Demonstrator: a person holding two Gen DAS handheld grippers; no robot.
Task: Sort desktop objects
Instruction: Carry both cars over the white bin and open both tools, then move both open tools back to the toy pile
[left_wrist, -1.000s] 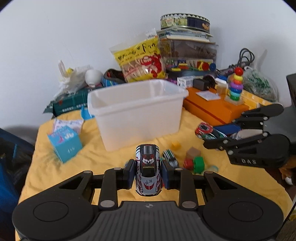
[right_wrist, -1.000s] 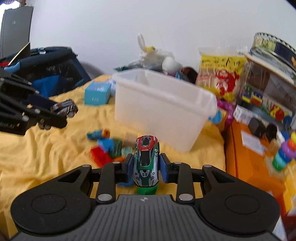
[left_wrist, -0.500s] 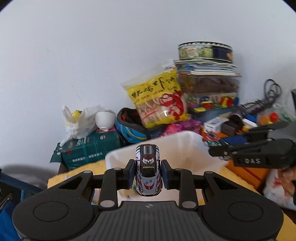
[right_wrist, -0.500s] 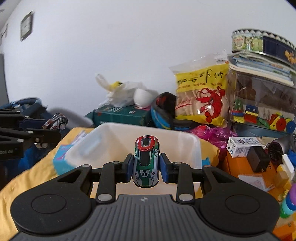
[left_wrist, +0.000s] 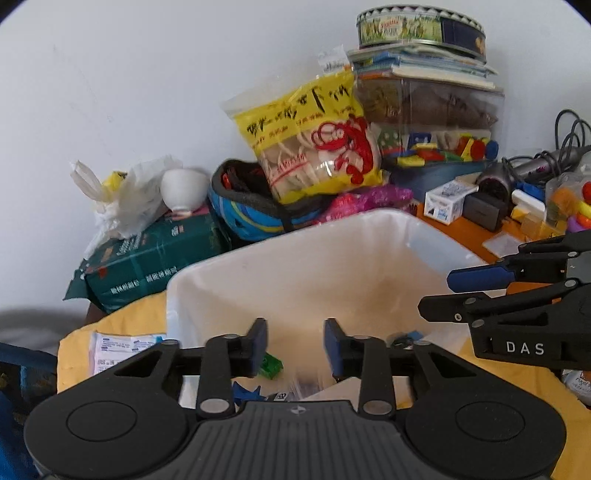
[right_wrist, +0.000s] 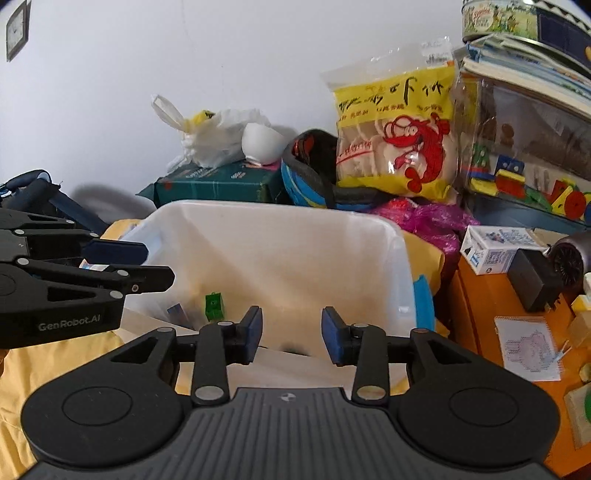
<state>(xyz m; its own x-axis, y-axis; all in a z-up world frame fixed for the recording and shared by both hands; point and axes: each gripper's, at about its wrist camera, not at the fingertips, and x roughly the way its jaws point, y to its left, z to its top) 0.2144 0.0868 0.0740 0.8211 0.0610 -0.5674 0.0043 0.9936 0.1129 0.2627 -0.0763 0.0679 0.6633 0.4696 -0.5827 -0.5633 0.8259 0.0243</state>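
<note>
The translucent white plastic bin (right_wrist: 280, 236) sits on a yellow cloth (left_wrist: 118, 321). A small bright green block (right_wrist: 214, 305) lies inside it. Behind it, the clear snack bag (right_wrist: 397, 125) has yellow bands with black script and a red shrimp drawing. The dark green carton (left_wrist: 147, 258) bears pale lettering. Both black grippers carry blue finger pads (right_wrist: 255, 332).

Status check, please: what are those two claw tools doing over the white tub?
Left gripper open, empty. Right gripper open, empty. Both over white bin; green block inside. Nothing in the way.
</note>
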